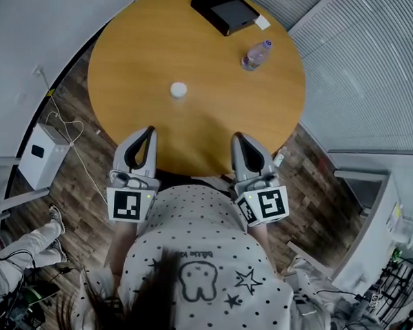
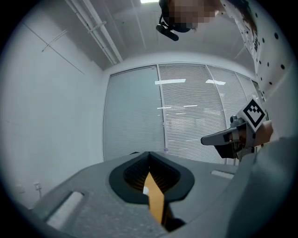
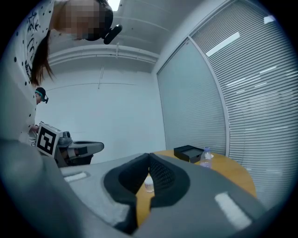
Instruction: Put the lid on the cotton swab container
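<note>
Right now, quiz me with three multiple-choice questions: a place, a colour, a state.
1. Where is the black box? A. on the floor B. at the round table's far edge C. between the tongs
2. What colour is the small round container? A. red B. black C. white
3. How are the left tongs and right tongs? A. both shut, empty B. both wide open C. one open, one shut
Answers: 1 B, it lies across the table from the tongs; 2 C, white against the wood; 3 A, each gripper view shows them closed, nothing between.
</note>
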### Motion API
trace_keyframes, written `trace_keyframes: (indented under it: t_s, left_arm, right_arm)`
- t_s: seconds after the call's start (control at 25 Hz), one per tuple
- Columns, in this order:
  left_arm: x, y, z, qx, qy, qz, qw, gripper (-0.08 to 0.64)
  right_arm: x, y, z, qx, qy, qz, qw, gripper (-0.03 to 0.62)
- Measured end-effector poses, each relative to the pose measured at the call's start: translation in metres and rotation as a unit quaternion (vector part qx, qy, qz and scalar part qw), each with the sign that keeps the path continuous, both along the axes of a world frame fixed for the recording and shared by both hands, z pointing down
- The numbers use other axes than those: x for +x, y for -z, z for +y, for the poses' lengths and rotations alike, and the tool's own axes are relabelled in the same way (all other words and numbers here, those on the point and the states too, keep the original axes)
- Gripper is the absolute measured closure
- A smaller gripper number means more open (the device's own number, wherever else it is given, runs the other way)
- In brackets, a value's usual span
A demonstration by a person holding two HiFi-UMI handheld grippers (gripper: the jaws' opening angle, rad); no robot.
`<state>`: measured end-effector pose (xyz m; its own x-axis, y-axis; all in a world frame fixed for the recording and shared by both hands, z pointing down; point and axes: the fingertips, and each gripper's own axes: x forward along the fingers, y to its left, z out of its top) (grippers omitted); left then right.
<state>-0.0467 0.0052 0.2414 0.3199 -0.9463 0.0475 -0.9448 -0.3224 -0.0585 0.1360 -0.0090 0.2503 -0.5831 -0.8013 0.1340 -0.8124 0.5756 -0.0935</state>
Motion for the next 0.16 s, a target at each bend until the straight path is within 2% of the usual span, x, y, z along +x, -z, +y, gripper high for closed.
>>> trace_keyframes:
  t_s: [0.16]
  left_arm:
    - [0.0012,-0.0017,-0.0004,0.001,-0.002,-0.001,1.0000,0.551]
  right_arm:
    - [0.0007,0.0004,-0.0004,0.001,0.000,0.001,1.000,0.589]
